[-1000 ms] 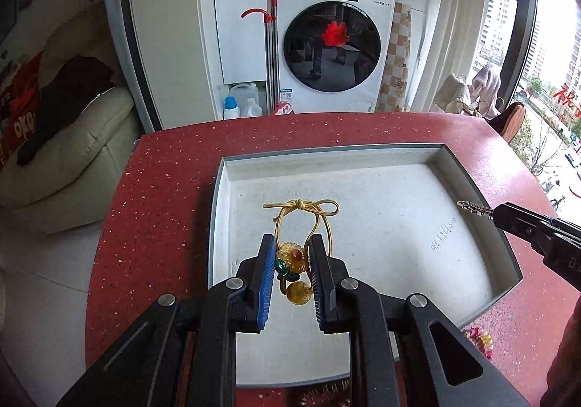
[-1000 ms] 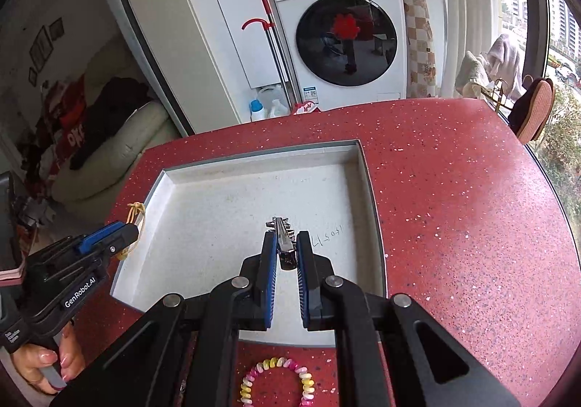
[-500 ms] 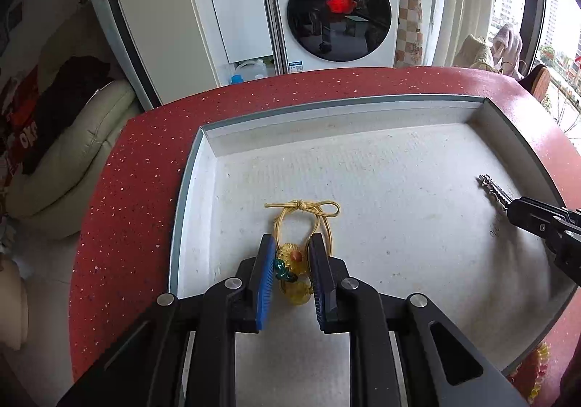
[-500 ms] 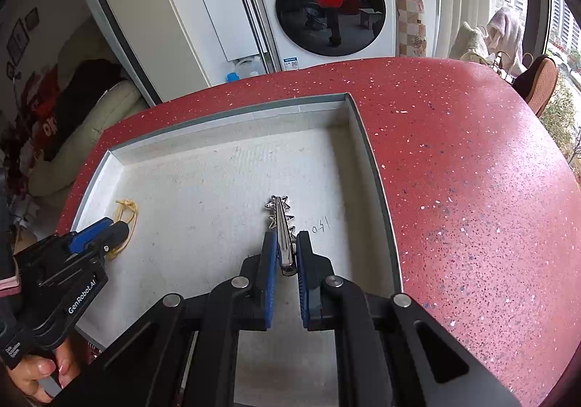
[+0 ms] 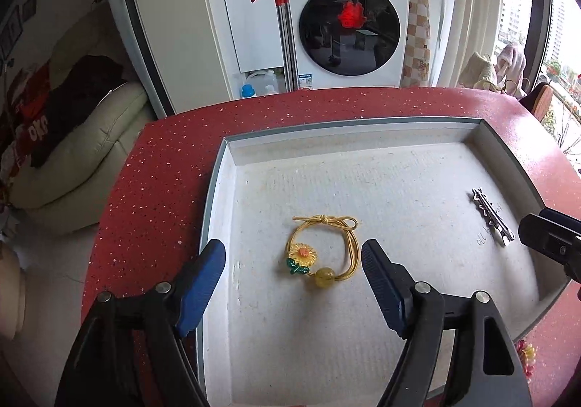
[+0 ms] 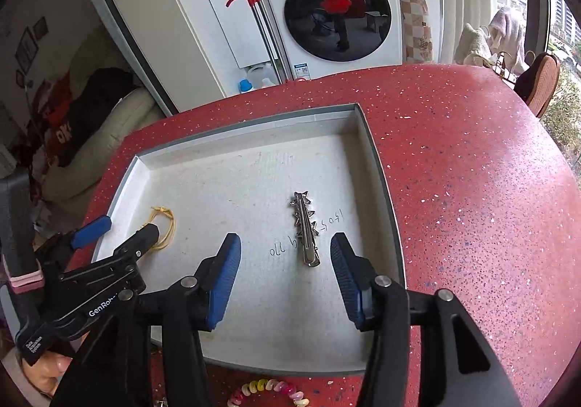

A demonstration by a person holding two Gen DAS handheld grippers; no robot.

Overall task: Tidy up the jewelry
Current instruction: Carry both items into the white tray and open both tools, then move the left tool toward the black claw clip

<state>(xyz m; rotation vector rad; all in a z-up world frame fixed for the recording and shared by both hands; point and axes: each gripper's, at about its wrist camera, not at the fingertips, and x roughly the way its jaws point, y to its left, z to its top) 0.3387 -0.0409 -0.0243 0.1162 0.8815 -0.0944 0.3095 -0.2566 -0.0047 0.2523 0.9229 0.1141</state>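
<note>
A yellow hair tie with a sunflower charm (image 5: 321, 251) lies on the floor of the white tray (image 5: 326, 153); it also shows in the right wrist view (image 6: 164, 225). My left gripper (image 5: 292, 272) is open, its jaws wide apart on either side of the tie, not touching it. A silver star hair clip (image 6: 307, 229) lies in the tray's right part; it also shows in the left wrist view (image 5: 492, 216). My right gripper (image 6: 285, 269) is open, its jaws either side of the clip's near end.
The tray (image 6: 385, 196) sits on a red speckled counter (image 6: 472, 171). A pastel bead bracelet (image 6: 268, 394) lies on the counter in front of the tray. A washing machine (image 5: 345, 22) and a cream sofa (image 5: 83, 138) stand beyond the counter.
Both grippers have opened. The left one let go of the sunflower hair tie and the right one let go of the star clip; both items now lie flat in the tray.
</note>
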